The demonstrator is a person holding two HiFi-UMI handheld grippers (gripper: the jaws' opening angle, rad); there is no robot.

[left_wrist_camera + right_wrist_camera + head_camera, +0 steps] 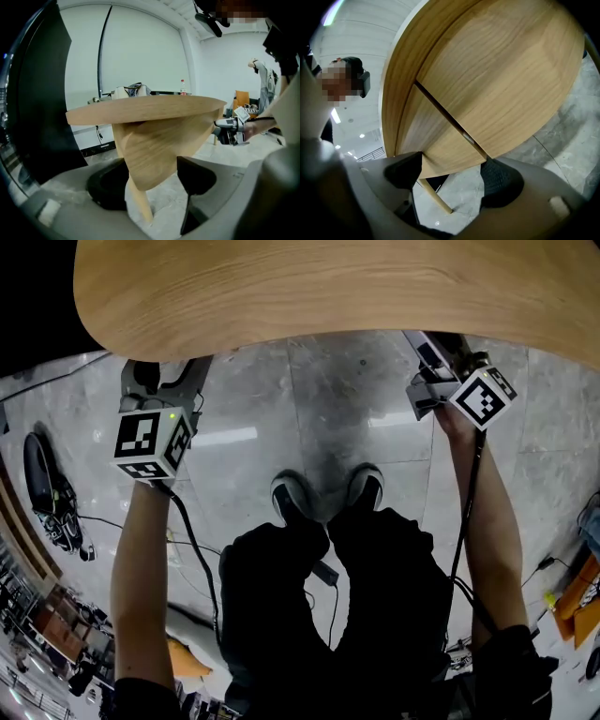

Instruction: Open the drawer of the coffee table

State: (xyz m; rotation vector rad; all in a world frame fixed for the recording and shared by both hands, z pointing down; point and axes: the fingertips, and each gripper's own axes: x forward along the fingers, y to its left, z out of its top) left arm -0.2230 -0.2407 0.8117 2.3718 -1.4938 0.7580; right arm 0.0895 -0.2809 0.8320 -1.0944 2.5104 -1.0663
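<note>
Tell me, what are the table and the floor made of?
The coffee table looks like light wood, or maybe a wood veneer, with a smooth matte finish: fine grain lines run across it. The floor looks like polished grey stone tiles: it is mottled, has thin seams and reflects lights.

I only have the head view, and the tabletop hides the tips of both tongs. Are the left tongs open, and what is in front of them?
Observer: Yes. In the left gripper view the left tongs stand open, and the wooden box under the tabletop shows between their pads.
Operator: Is any drawer seam visible near the right tongs?
Observer: Likely, yes. In the right gripper view a narrow dark seam with a small metal piece in it crosses the wood just above the open right tongs.
</note>
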